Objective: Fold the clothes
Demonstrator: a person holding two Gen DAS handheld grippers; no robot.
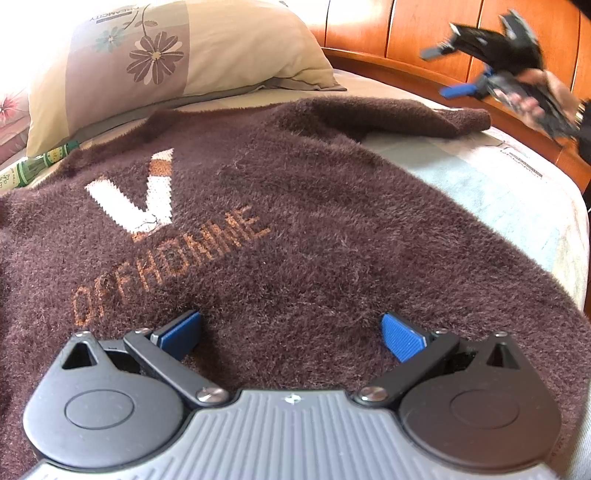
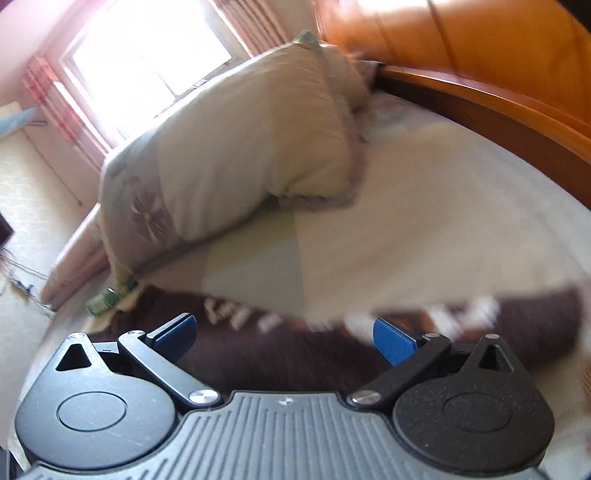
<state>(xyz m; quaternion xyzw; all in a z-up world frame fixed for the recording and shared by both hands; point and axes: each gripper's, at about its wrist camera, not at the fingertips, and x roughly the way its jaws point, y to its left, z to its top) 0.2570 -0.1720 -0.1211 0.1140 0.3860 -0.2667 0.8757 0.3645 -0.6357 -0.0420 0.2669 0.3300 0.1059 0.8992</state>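
Observation:
A fuzzy dark brown sweater point(image 1: 295, 206) with a white V and orange lettering lies spread flat on the bed; one sleeve point(image 1: 399, 118) reaches toward the headboard. My left gripper point(image 1: 291, 336) is open and empty, low over the sweater's lower part. My right gripper point(image 2: 284, 338) is open and empty, held above the sweater's edge point(image 2: 280, 354); that view is blurred. The right gripper also shows in the left wrist view point(image 1: 450, 70), raised in the air at the far right, open, with the hand behind it.
A large beige flowered pillow point(image 1: 177, 62) point(image 2: 236, 155) lies at the head of the bed. A green bottle point(image 1: 37, 166) point(image 2: 110, 297) lies beside it. The wooden headboard point(image 1: 424, 33) point(image 2: 480, 74) curves along the far side. Pale bedsheet point(image 2: 406, 221) lies beyond the sweater.

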